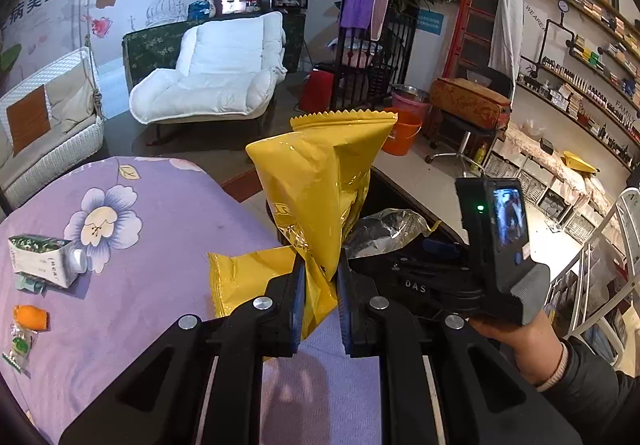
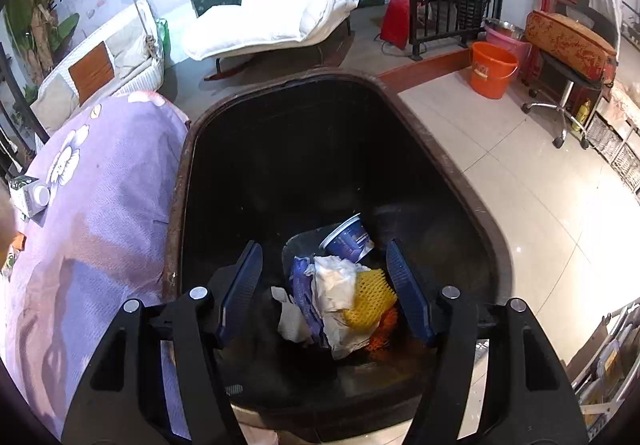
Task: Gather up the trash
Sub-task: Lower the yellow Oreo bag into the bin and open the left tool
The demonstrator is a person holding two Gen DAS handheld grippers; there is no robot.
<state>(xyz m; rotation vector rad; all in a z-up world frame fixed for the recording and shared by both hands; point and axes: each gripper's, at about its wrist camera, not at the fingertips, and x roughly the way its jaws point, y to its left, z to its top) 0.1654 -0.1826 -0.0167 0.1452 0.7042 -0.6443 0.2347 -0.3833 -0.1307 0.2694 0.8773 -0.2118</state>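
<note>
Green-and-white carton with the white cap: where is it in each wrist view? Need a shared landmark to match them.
Left wrist: the carton lies at the left edge, on the purple floral cloth, above the orange wrapper.
Right wrist: the carton sits at the far left edge, on the same cloth, left of the trash bin.
Shared landmark: the orange bucket on the floor.

Yellow wrapper (image 1: 316, 181), purple flowered cloth (image 1: 160, 205), black bin (image 2: 320, 149)
</note>
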